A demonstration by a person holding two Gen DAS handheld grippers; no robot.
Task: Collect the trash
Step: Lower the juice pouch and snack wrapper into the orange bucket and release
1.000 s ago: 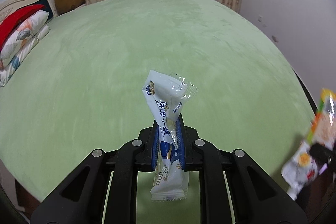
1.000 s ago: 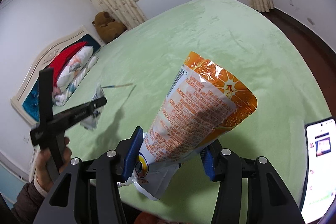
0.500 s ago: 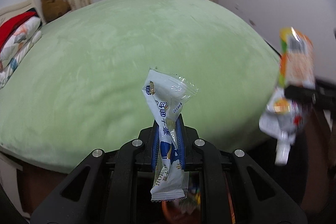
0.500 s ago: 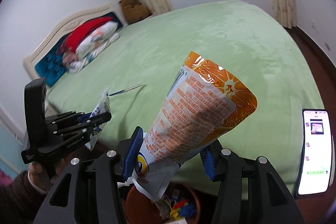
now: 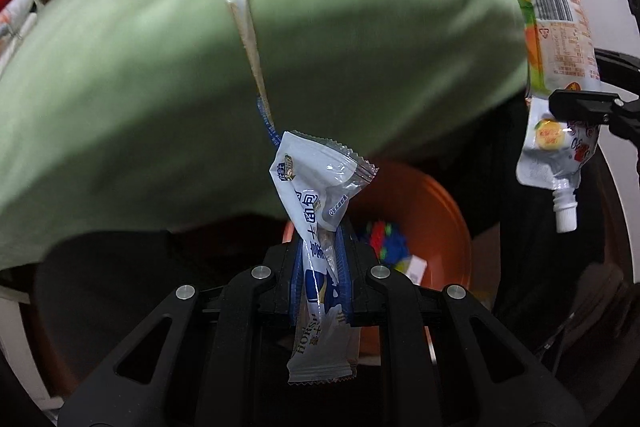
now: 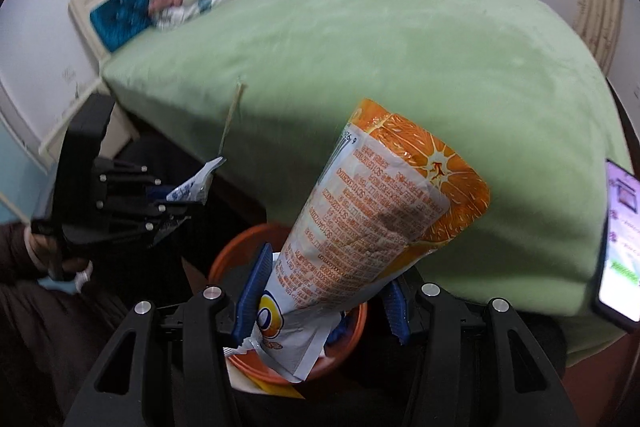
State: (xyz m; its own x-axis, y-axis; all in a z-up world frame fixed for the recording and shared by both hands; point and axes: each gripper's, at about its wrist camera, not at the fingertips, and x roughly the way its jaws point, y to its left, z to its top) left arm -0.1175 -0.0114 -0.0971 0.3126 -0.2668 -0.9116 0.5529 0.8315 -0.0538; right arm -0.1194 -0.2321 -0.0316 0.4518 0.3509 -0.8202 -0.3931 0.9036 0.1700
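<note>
wrapper (image 5: 316, 227) pinched in left claw (image 5: 322, 267), pouch (image 6: 376, 227) in right claw (image 6: 324, 291)

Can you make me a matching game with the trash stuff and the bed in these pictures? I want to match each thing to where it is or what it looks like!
Things:
1. orange juice pouch
2. white and blue wrapper
3. orange bin
4. phone

Clues:
A. lying on the green bed, screen lit
B. on the floor below the grippers, with colourful bits inside
C. pinched in the left gripper
D. pinched in the right gripper, cap pointing down

Pairs: 1-D, 2-C, 3-B, 4-A
</note>
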